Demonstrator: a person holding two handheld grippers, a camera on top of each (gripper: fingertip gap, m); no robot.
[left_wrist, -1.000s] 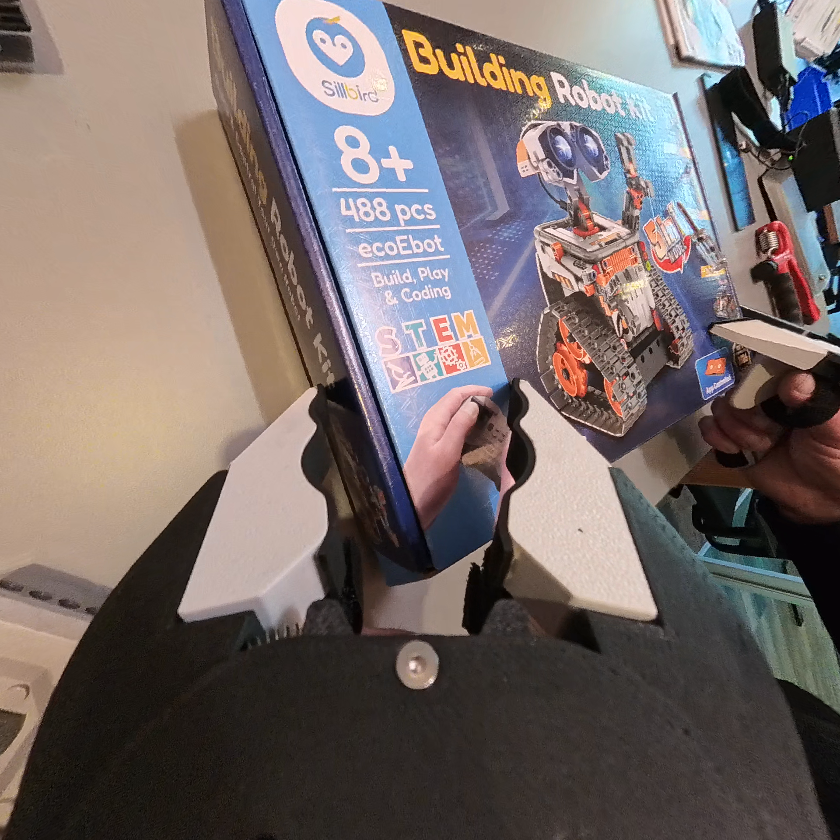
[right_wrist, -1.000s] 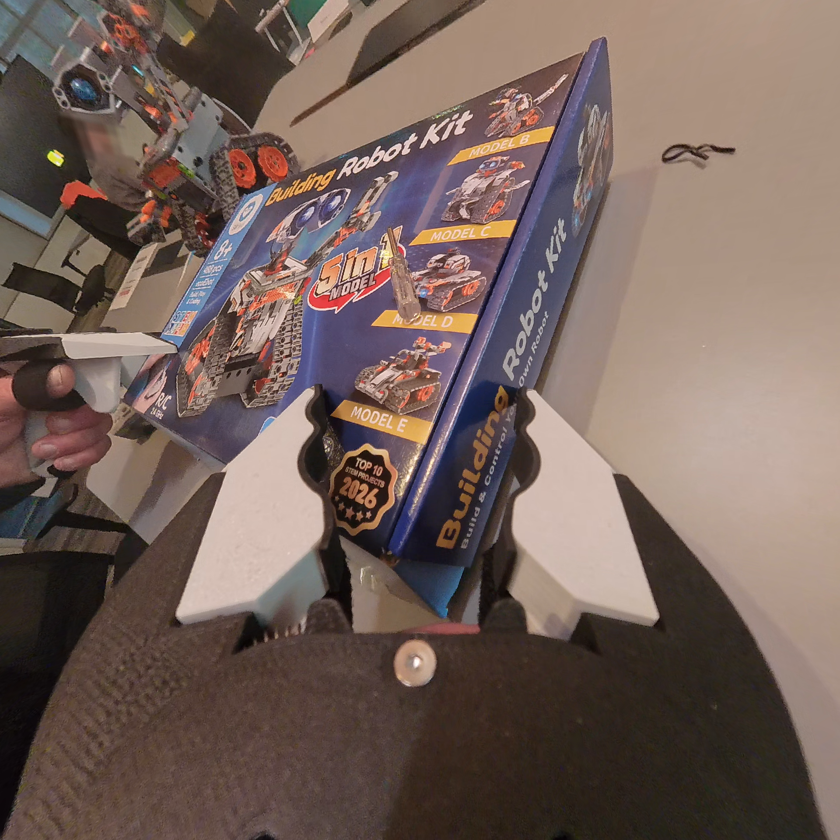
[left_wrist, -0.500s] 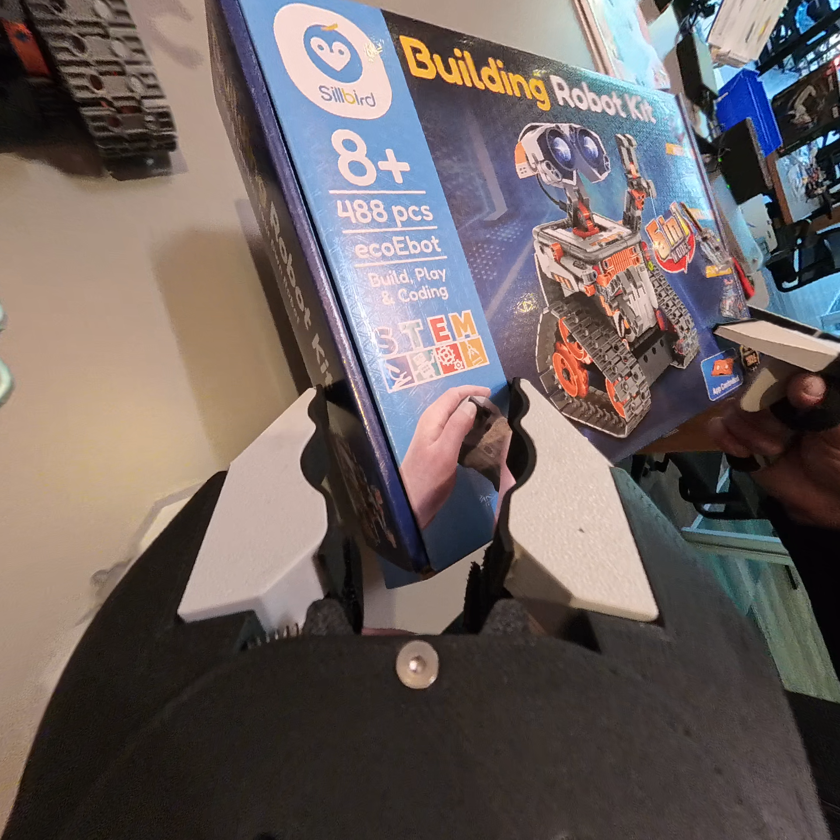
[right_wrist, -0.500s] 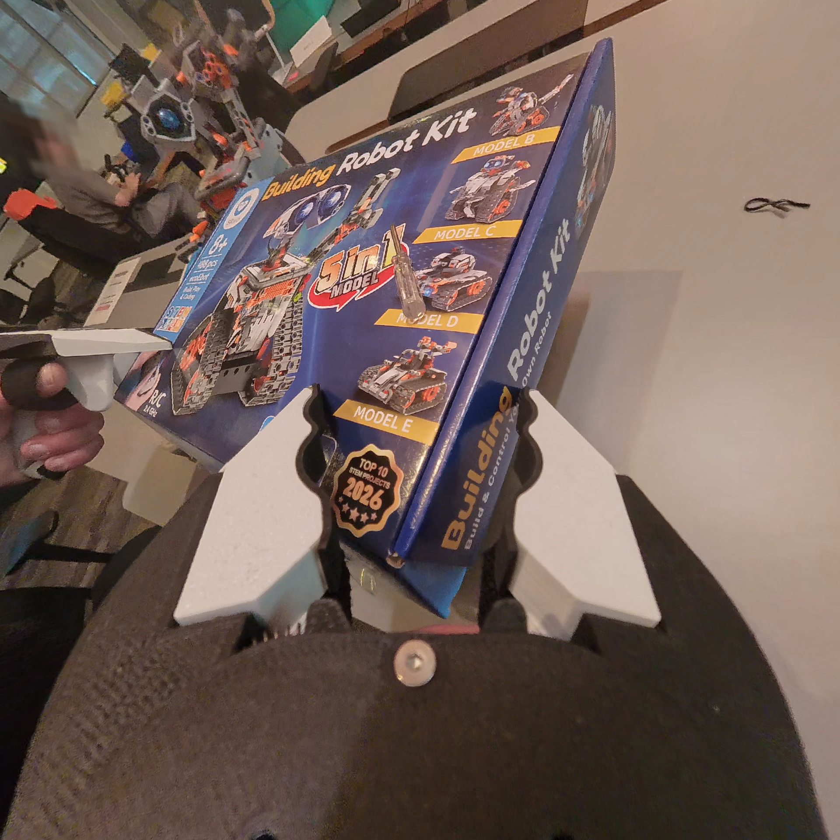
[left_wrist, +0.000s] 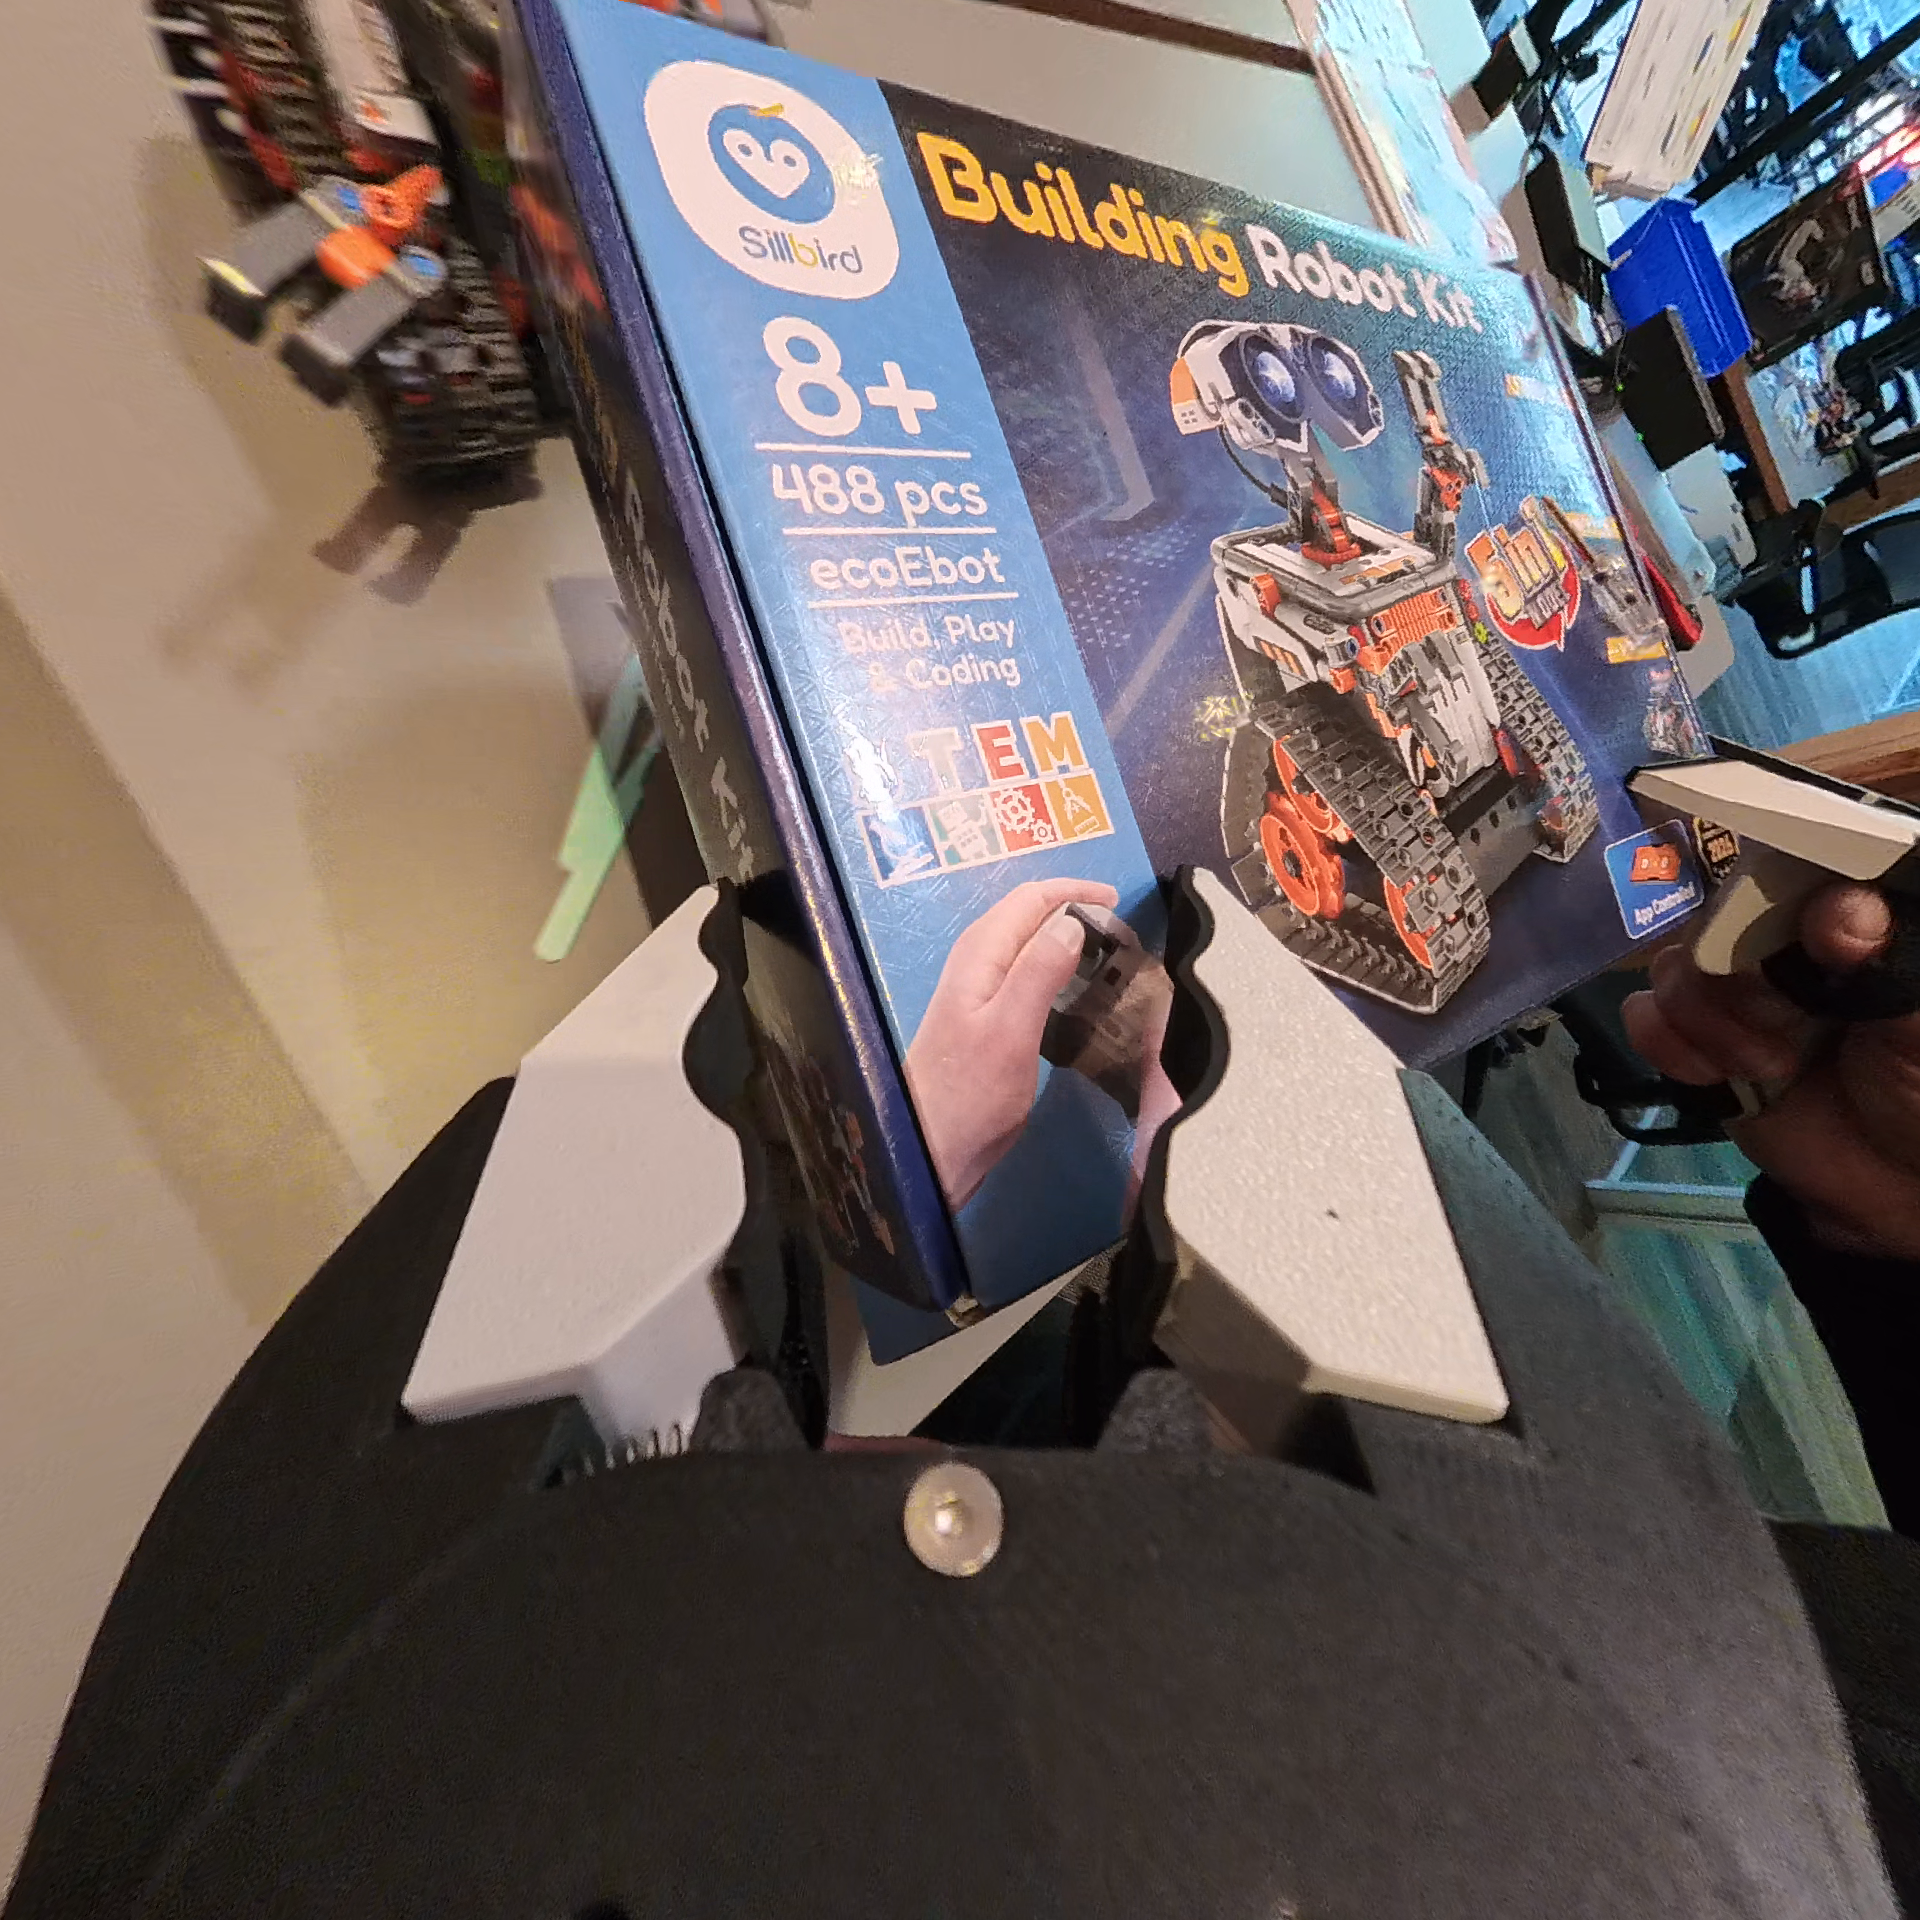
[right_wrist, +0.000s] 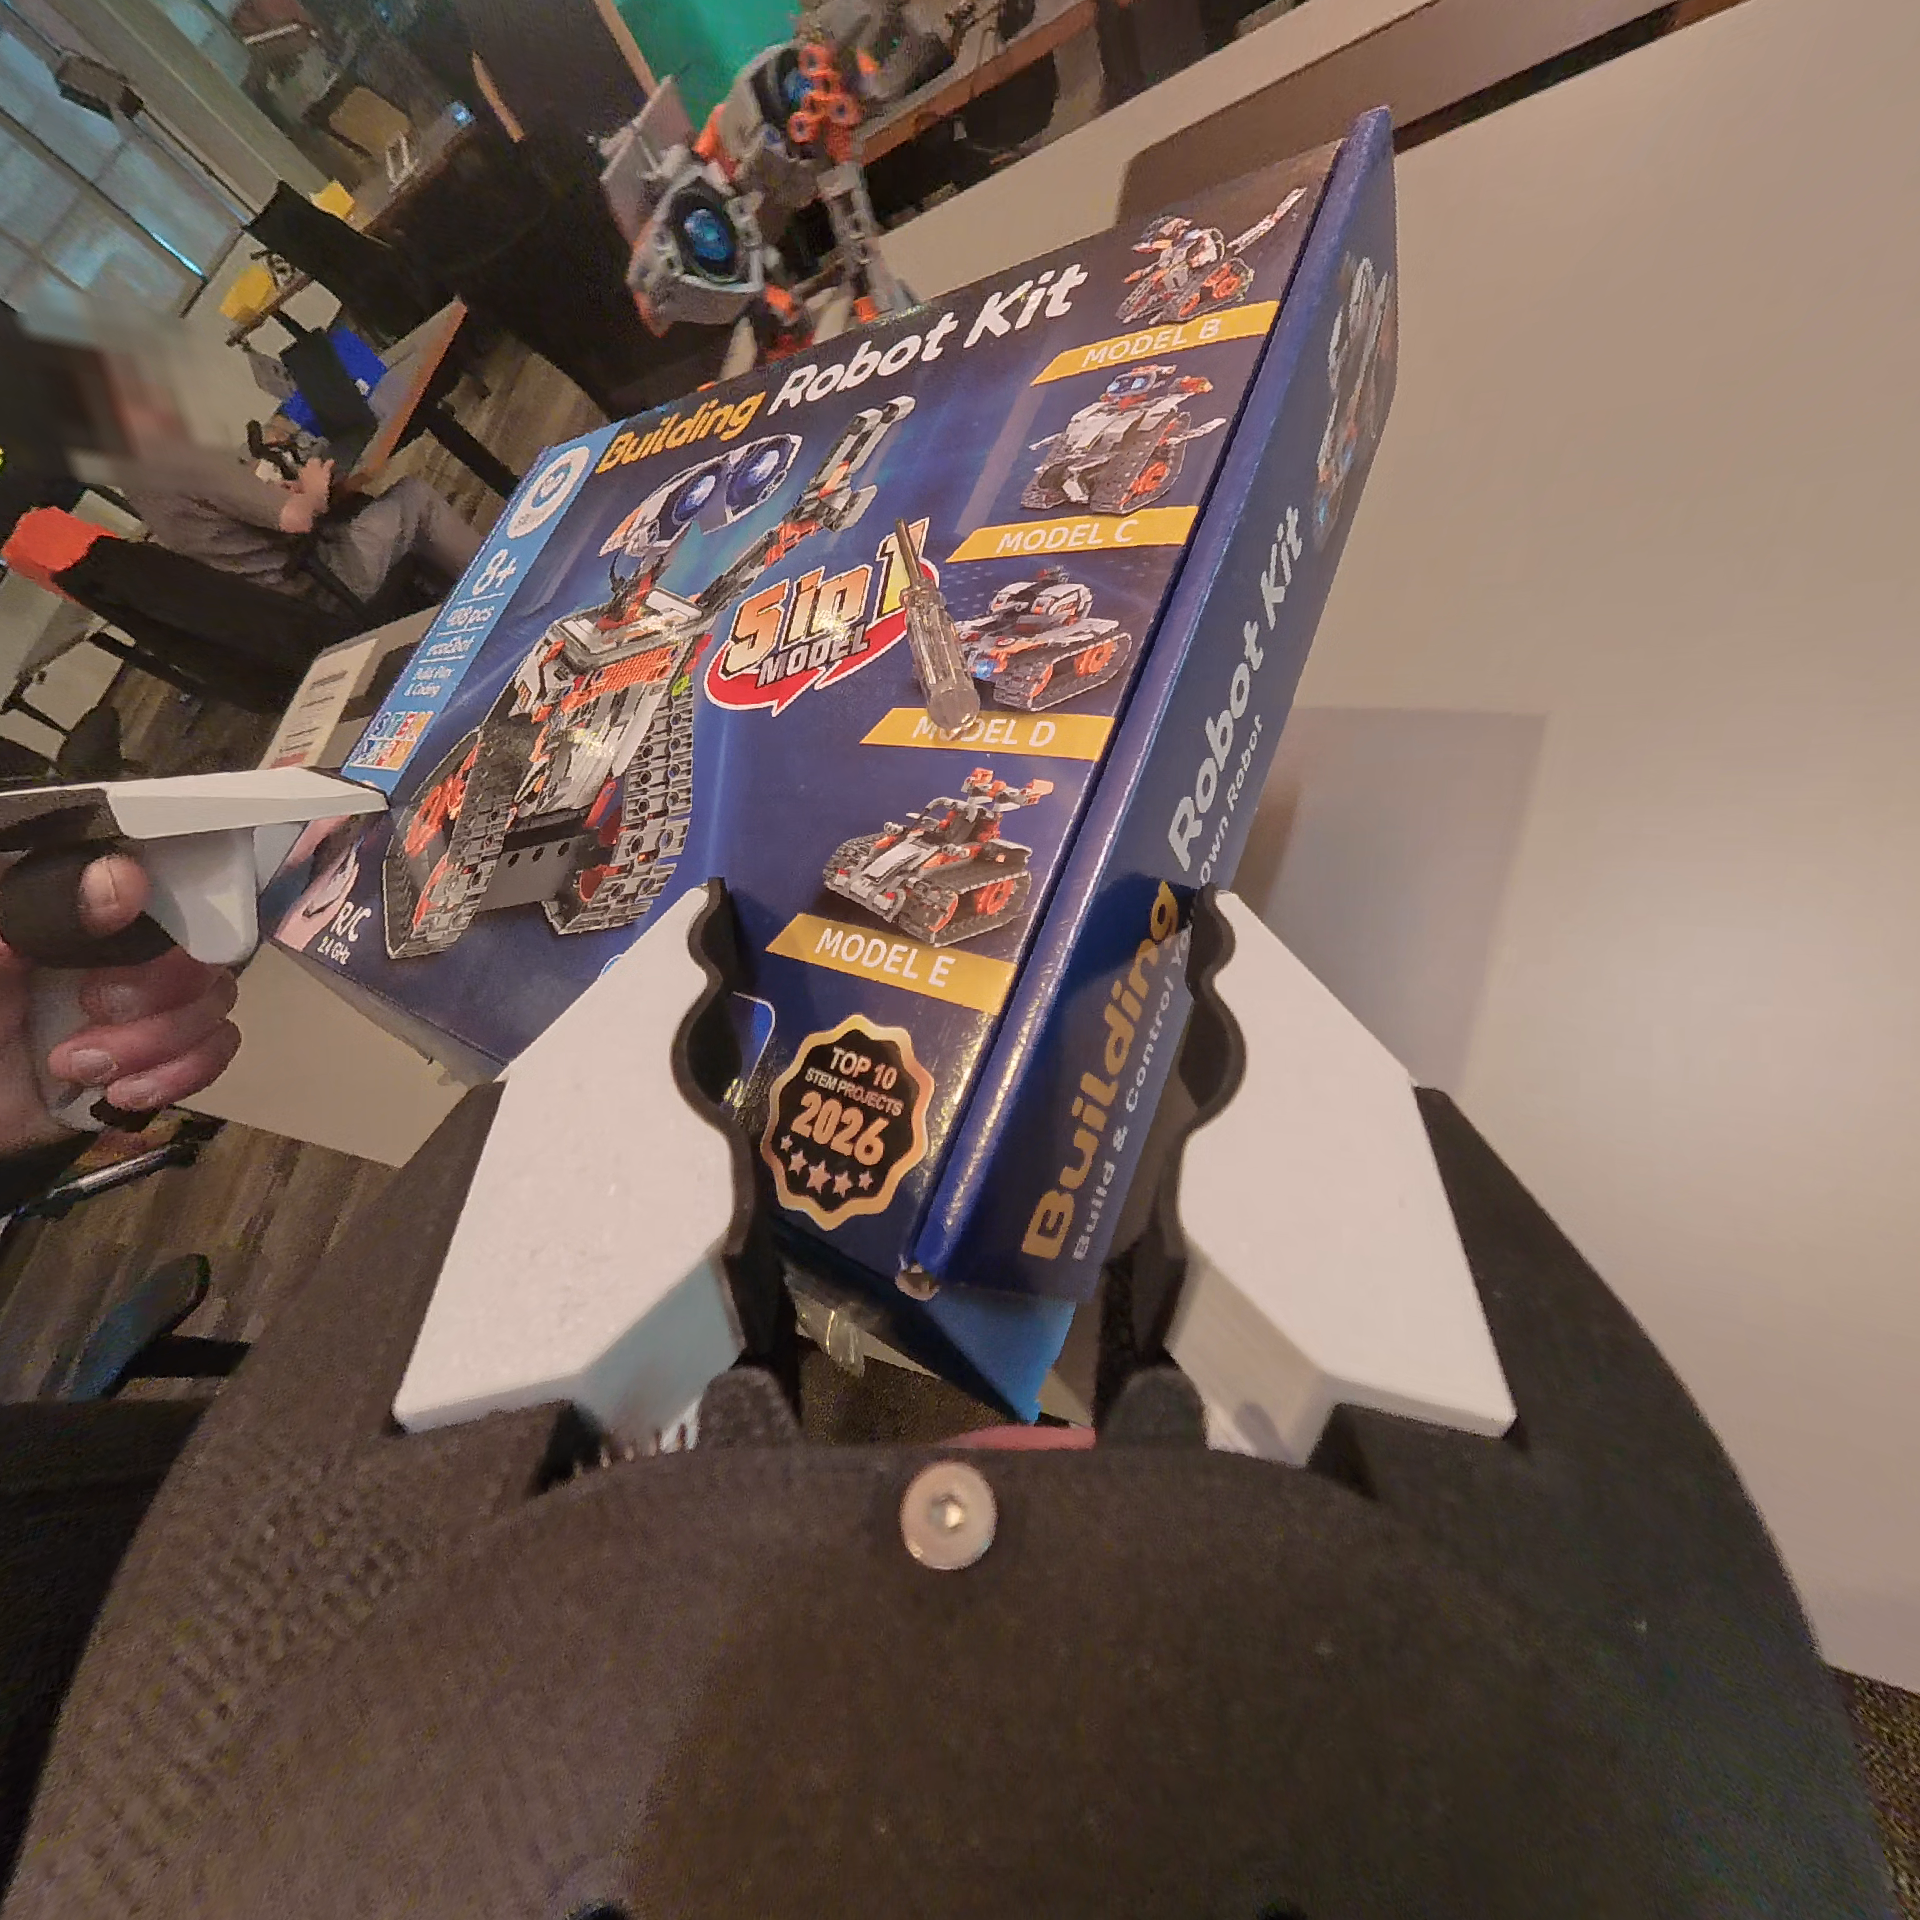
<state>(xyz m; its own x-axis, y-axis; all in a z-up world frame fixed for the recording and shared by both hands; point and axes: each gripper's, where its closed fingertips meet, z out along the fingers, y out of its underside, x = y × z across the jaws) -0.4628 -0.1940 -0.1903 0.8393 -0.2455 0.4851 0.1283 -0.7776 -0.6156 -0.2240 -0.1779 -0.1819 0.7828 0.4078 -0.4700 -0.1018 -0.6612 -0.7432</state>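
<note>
A large blue toy-kit box (left_wrist: 1091, 582) with a picture of a tracked robot is held in the air by both grippers. My left gripper (left_wrist: 951, 987) is shut on its near left corner, one finger on each face. My right gripper (right_wrist: 956, 987) is shut on the opposite corner of the box (right_wrist: 935, 665). A small clear-handled screwdriver (right_wrist: 930, 634) lies loose on the box's top face. Each gripper shows in the other's view, held by a hand: the right one (left_wrist: 1797, 831) in the left wrist view, the left one (right_wrist: 197, 831) in the right wrist view.
A white table (right_wrist: 1662, 520) lies under and right of the box. A built grey and orange toy robot (right_wrist: 748, 208) stands at the table's far end; it also shows blurred in the left wrist view (left_wrist: 384, 270). A seated person (right_wrist: 270, 520), chairs and desks fill the room behind.
The box has been lifted off the table and raised higher, both grippers still clamped on its corners. The background has shifted, and the built toy robot has come further into both views.
</note>
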